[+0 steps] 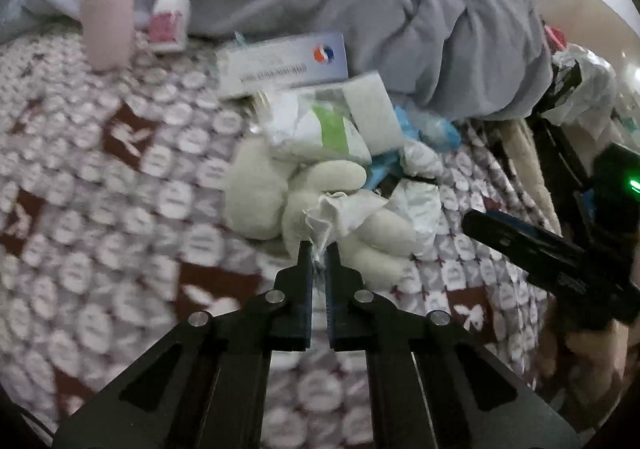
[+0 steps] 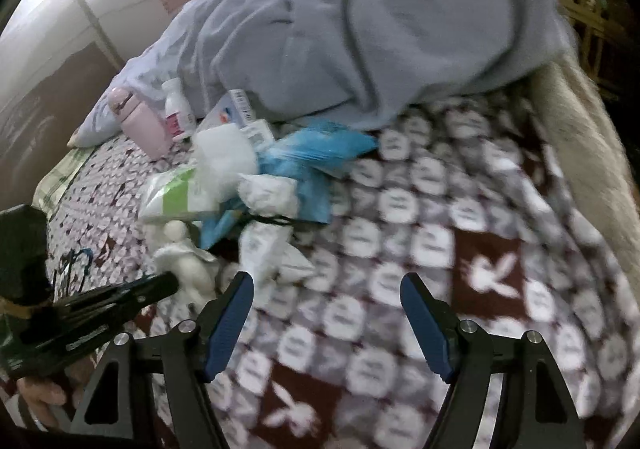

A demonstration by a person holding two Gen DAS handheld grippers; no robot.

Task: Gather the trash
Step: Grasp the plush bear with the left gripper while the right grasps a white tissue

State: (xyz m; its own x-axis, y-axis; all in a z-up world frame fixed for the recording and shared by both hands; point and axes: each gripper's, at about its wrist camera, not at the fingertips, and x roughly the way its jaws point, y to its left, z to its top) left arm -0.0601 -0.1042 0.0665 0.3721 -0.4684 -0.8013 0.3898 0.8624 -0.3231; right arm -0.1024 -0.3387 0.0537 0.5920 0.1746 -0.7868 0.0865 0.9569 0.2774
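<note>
A crumpled white tissue (image 1: 344, 213) sits pinched at its lower corner, lifted over a cream plush toy (image 1: 280, 205). Behind it on the patterned bed cover (image 1: 100, 209) lies a heap: a white packet with a green stripe (image 1: 324, 133), blue plastic wrappers (image 2: 308, 157), and more crumpled white paper (image 2: 266, 245).

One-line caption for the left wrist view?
Left gripper shut on a crumpled white tissue atop a plush toy on the patterned bedspread.

Left gripper (image 1: 319, 249) clamped (right gripper (image 2: 328, 285) agape)
</note>
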